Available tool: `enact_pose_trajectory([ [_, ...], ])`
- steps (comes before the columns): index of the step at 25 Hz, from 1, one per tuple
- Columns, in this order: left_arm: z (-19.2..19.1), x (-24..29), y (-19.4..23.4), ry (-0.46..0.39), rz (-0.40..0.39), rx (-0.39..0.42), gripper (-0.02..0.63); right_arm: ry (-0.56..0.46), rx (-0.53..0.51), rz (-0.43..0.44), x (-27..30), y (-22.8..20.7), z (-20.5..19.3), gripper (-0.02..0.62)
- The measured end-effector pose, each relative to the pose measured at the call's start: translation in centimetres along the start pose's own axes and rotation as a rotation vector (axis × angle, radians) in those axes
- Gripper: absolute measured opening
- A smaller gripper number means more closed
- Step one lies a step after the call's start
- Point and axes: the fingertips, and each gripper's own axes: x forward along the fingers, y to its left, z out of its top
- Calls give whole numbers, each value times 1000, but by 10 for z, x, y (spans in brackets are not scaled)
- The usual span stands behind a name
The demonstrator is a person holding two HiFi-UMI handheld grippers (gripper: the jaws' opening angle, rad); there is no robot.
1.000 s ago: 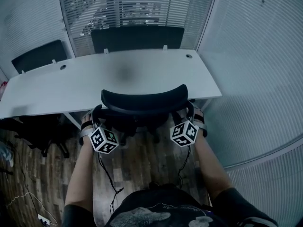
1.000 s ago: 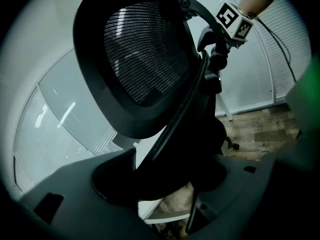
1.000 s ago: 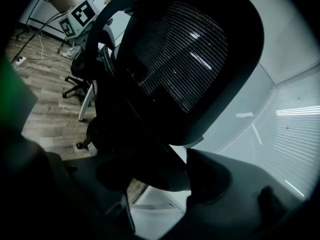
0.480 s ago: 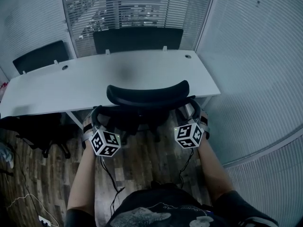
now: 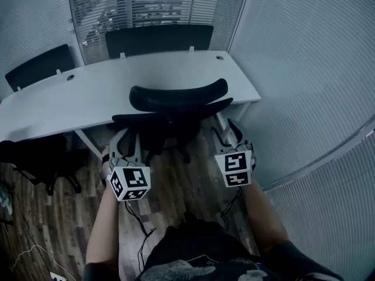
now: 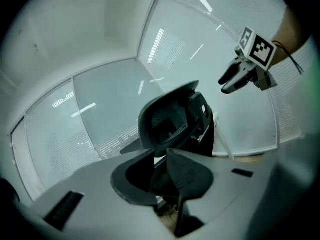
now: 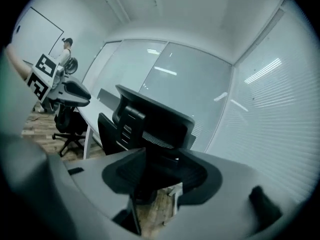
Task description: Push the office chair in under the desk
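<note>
since the earlier frames both tools are being drawn back from the sides of the office chair (image 5: 176, 107), where they were being held close against it, and the chair is being left further in against the counter (image 5: 70, 98). the chair is now being shown with its back at the counter's front edge, the headrest overlapping the white top in the head view and the seat being hidden beneath it. the left tool (image 5: 125, 140) is being held apart from the chair's left side, over the wooden floor (image 5: 176, 186); its jaws have just been closing, and in the left gripper view they are being shown only narrowly apart, with nothing between them and the chair's back standing beyond. the right tool (image 5: 227, 134) is being held apart from the chair's right side; its jaws have just been closing a little as well, yet in the right gripper view they are being kept wide and empty, the chair again being seen past them. both tools are being pointed toward the chair, their marker cubes being turned up to the head camera. a cable (image 5: 136, 221) is being trailed down from the left tool. a second chair (image 5: 158, 38) is being kept at the counter's far side, a third chair (image 5: 41, 66) beside it to the left, with the blinds (image 5: 146, 4) being seen behind them.
</note>
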Motion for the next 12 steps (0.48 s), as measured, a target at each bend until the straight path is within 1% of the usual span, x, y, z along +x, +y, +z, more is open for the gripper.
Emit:
enact_pose_trajectory([
  [2,5,-11,-7,-28,-19,-62,55,-14,46,-32,-20,2,0,120],
  [3,6,-16,-10,-39,-30,-102,43,-17,77,-36,-27,4,-1,98],
  [5,9,-26,-14,-59,-41,-173,31,-18,135,-23,-37,7,-5,91],
  [6,11,-32,-16,-63,-43,-199,26,-15,152,-13,-43,10,-7,73],
  [8,18,-44,-18,-64,-53,-236,17,-12,169,10,-53,12,-7,40],
  [12,27,-65,-25,-27,-67,-300,14,-18,207,67,-67,14,-6,25],
])
